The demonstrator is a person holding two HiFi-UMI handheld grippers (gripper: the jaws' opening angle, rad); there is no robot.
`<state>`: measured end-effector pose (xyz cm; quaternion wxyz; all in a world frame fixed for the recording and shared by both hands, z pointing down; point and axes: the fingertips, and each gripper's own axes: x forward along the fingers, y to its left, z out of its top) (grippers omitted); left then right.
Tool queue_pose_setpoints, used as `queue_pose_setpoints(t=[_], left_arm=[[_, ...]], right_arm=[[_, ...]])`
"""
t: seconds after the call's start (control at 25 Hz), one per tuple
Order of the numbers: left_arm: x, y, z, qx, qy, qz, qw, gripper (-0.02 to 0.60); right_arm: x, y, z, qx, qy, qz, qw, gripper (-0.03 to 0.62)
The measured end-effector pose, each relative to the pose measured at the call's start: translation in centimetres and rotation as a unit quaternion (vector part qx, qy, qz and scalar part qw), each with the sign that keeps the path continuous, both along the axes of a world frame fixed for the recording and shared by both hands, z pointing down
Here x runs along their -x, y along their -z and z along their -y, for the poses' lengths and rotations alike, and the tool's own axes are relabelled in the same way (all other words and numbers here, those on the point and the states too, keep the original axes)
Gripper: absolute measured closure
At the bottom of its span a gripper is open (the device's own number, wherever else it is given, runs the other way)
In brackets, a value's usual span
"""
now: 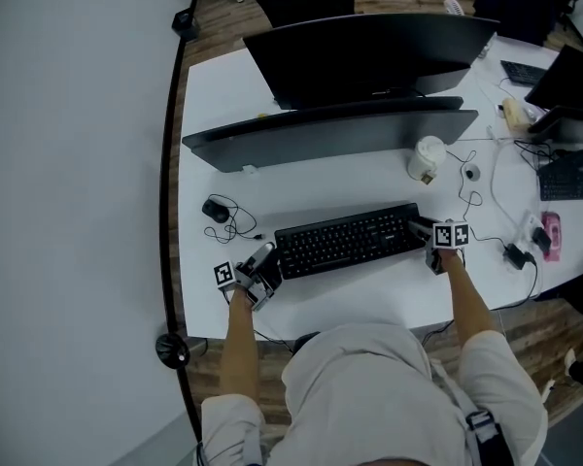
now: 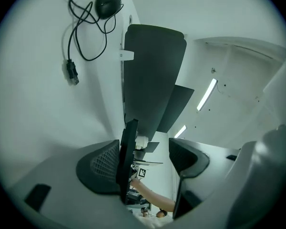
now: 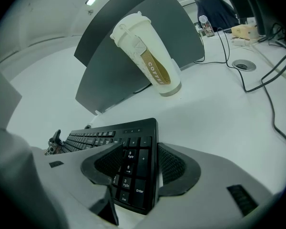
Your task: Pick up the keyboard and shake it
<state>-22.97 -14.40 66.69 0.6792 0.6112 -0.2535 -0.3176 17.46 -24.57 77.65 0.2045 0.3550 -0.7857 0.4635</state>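
Black flat keyboard (image 1: 350,239) flanked at both ends, lying along the white table (image 1: 369,297).
Right gripper (image 3: 140,168) jaws clamp its number-pad end; left gripper (image 2: 145,161) jaws stand wide around the other end, one pad touching, probably so both ends lift level.

In the head view the right gripper (image 1: 417,227) covers the keyboard's (image 1: 350,241) 3 o'clock end, and the left gripper (image 1: 266,266) covers its 9 o'clock end. The bottom edge cuts off the person (image 1: 369,396) below the lap. A pink thing (image 1: 550,233) at 3 o'clock is too small to tell. In the left gripper view the keyboard stands edge-on, its keys hidden. In the right gripper view the left pad (image 3: 105,163) hides some number keys, and the small things (image 3: 243,30) at 1 o'clock are blurred.
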Motion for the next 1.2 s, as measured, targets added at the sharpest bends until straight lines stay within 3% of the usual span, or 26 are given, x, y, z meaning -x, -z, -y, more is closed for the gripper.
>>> queue_pose_setpoints(t=[0.24, 0.44, 0.56, 0.68, 0.76, 0.88, 0.96, 1.04, 1.2], left_arm=[[-1.0, 1.7, -1.1, -0.011, -0.023, -0.074, 0.9969, 0.258], [-2.7, 1.4, -2.0, -0.028, -0.052, -0.057, 0.9966, 0.247], [-3.4, -0.2, -2.4, -0.015, -0.086, 0.009, 0.9961, 0.253], [-5.4, -1.5, -3.9, -0.013, -0.178, 0.103, 0.9785, 0.259], [-6.5, -1.6, -4.2, -0.018, -0.209, 0.137, 0.9682, 0.272], [-6.1, -1.9, -2.4, -0.045, -0.164, 0.187, 0.9675, 0.357], [-5.3, -2.6, -1.7, -0.041, -0.133, 0.211, 0.9677, 0.425], [-5.1, -3.3, -1.8, -0.035, -0.137, 0.24, 0.9603, 0.485], [-4.7, -3.0, -1.4, -0.09, -0.141, 0.283, 0.9445, 0.489]], right_arm=[[0.1, 0.0, 0.1, -0.001, 0.014, 0.005, 1.0, 0.338], [0.7, -0.1, 0.1, -0.006, 0.024, -0.002, 1.0, 0.338], [0.6, -0.2, 0.1, -0.003, 0.029, -0.002, 1.0, 0.336], [0.8, -0.1, -0.4, 0.006, 0.042, 0.005, 0.999, 0.337], [1.0, 0.0, -0.5, 0.009, 0.053, 0.013, 0.998, 0.338], [1.4, 0.3, -0.2, 0.009, 0.058, 0.029, 0.998, 0.354], [1.5, 0.5, -0.4, 0.008, 0.059, 0.041, 0.997, 0.372], [1.4, 0.6, -0.8, 0.009, 0.059, 0.053, 0.997, 0.372], [1.5, 1.0, -1.1, 0.013, 0.068, 0.081, 0.994, 0.379]])
